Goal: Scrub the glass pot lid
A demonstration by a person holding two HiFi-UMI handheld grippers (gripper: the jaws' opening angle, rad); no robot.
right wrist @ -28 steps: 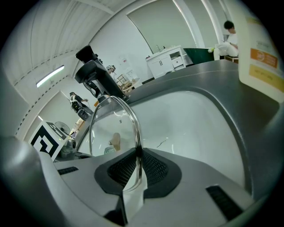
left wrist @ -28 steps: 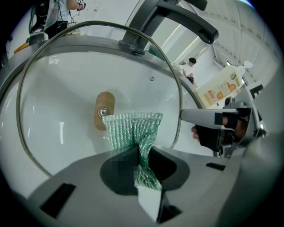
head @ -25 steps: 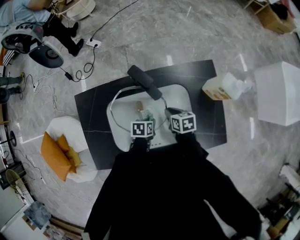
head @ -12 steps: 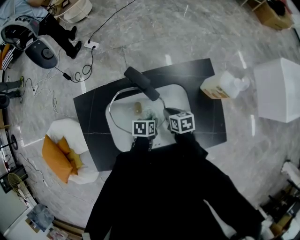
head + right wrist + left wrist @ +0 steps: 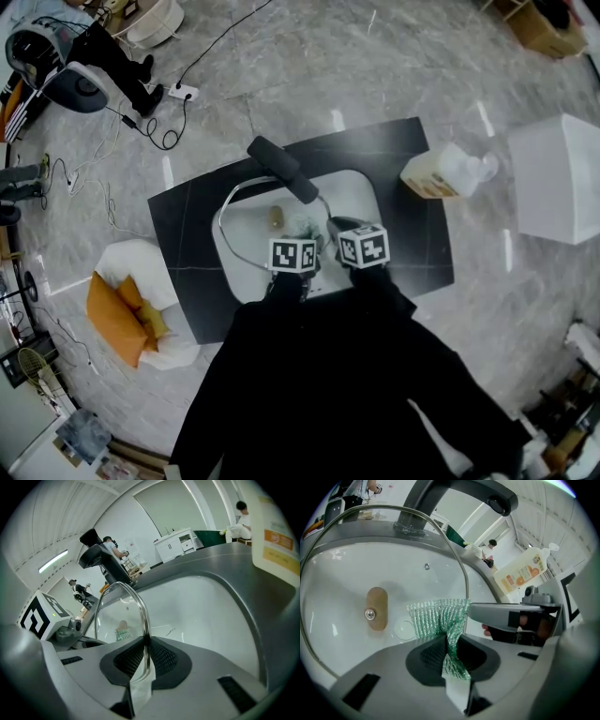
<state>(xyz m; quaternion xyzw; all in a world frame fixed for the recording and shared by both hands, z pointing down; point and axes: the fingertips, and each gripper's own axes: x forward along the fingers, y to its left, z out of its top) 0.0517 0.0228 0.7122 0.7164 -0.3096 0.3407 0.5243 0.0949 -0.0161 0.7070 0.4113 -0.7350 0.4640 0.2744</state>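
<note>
The left gripper (image 5: pixel 449 651) is squeezed tight on a green scrubber (image 5: pixel 436 616). The scrubber looks pressed on the glass pot lid (image 5: pixel 351 578). The right gripper (image 5: pixel 146 656) pinches the lid's thin rim (image 5: pixel 140 611) and holds the lid standing up in the white sink (image 5: pixel 361 192).

If the scrubber pushes too hard, I think the lid could slip from that small pinch and bang the sink.

Only the left gripper view shows the wooden knob (image 5: pixel 376 608). Only the right gripper view shows the pinch. The head view shows the tap (image 5: pixel 281 167) and soap bottle (image 5: pixel 441 173), but the marker cubes (image 5: pixel 293 255) hide the jaws.
</note>
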